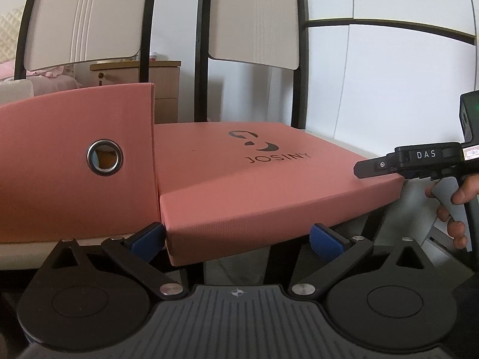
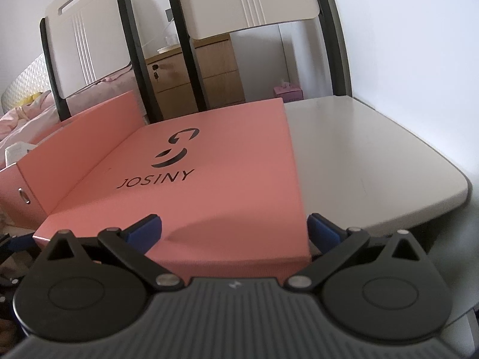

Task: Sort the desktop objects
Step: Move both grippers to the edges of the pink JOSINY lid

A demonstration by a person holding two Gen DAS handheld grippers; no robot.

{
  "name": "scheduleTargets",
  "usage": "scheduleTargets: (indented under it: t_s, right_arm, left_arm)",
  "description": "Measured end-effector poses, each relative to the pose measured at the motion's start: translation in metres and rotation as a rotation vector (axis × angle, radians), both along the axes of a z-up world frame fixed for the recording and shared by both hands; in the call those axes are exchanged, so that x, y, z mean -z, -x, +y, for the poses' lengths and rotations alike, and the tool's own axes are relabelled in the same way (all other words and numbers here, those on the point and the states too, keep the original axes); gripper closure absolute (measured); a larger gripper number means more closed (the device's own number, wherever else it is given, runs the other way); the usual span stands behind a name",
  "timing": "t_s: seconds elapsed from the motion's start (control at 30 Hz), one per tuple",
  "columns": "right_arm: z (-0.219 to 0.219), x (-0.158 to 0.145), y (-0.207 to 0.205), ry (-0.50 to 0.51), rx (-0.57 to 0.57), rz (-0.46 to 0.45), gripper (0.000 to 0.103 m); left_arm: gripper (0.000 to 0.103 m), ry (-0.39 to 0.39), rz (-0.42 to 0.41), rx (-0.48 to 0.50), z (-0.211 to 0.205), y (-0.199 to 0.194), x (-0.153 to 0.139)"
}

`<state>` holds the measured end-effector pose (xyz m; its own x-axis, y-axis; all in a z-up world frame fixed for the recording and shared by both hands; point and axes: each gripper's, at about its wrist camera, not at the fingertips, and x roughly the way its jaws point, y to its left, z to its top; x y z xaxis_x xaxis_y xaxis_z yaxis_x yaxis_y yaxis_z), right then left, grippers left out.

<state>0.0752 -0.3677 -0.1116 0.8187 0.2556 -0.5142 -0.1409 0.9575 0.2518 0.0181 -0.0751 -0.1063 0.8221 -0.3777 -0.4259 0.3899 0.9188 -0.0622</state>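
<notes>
A pink JOSINY box lid (image 1: 239, 173) lies flat, top up, beside the taller pink box base (image 1: 74, 161), which has a metal ring hole. My left gripper (image 1: 238, 239) is open, its blue pads either side of the lid's near left corner. My right gripper (image 2: 233, 233) is open with its pads straddling the lid (image 2: 209, 173) at its near right corner; it also shows in the left wrist view (image 1: 368, 169) at the lid's right edge. The base (image 2: 74, 143) stands left of the lid in the right wrist view.
The lid rests on a white table (image 2: 374, 155) with a rounded corner at right. Two white chair backs with black frames (image 1: 254, 21) stand behind. A wooden drawer cabinet (image 2: 203, 74) and a pink bed (image 2: 18, 113) lie beyond.
</notes>
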Motion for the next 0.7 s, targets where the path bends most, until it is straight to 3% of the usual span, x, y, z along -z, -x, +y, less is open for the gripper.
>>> scheduleTargets:
  t_s: [0.33, 0.53, 0.7]
  right_arm:
    - [0.006, -0.005, 0.023, 0.011, -0.003, 0.031, 0.000]
    - [0.005, -0.006, 0.036, 0.001, 0.003, 0.040, 0.000]
    - [-0.004, -0.005, 0.031, -0.093, 0.044, 0.045, 0.000]
  left_arm:
    - [0.000, 0.001, 0.009, 0.021, 0.004, 0.021, -0.002]
    - [0.000, 0.040, 0.025, 0.025, 0.010, 0.030, -0.005]
    - [0.000, 0.132, 0.061, 0.010, 0.026, 0.019, -0.008]
